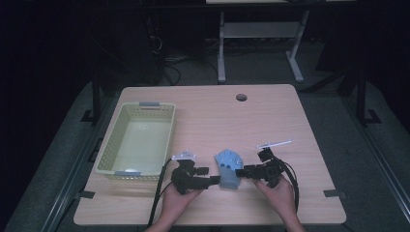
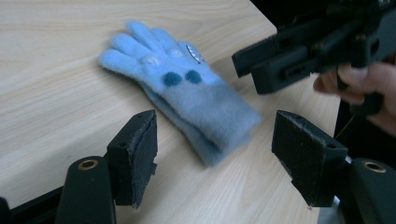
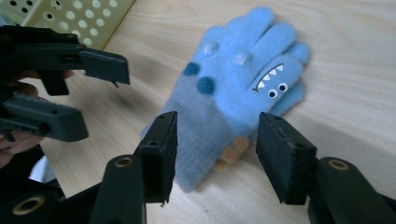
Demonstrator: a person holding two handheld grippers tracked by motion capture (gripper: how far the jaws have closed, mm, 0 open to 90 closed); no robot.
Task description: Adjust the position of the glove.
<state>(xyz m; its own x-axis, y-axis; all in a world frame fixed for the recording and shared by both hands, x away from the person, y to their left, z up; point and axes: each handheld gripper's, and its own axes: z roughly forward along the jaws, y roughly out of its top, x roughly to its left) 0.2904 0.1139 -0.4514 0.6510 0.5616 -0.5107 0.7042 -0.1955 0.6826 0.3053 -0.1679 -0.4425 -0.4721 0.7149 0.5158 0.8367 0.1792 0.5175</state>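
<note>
Glove (image 1: 228,168) on the table (image 1: 270,116), flat on the wood near the front edge, and we've got both grippers closing in on it from either side. It's a fluffy blue thing with a grey-blue cuff, dark dots and a little toothy monster face on the thumb side, fingers pointing away from us.

Our left gripper (image 1: 215,181) comes in from the left at the cuff end. In the left gripper view its jaws stand wide apart with the cuff lying just ahead of the gap, nothing pinched. Our right gripper (image 1: 240,170) comes in from the right; in the right gripper view its jaws are wide as well, with the cuff lying in the gap between the pads, but we can't see either pad pressing into the fabric.

So where are we? By our reckoning, right at the start of the grab. The glove isn't lifted and isn't held, and the yellow basket (image 1: 165,126) over on the left of the table has nothing in it. If the glove is headed there, and that's our guess, everything's left: close on the cuff, lift, carry it left, drop it in. A small clear strip (image 1: 274,143) lies just beyond the right gripper, untouched.
</note>
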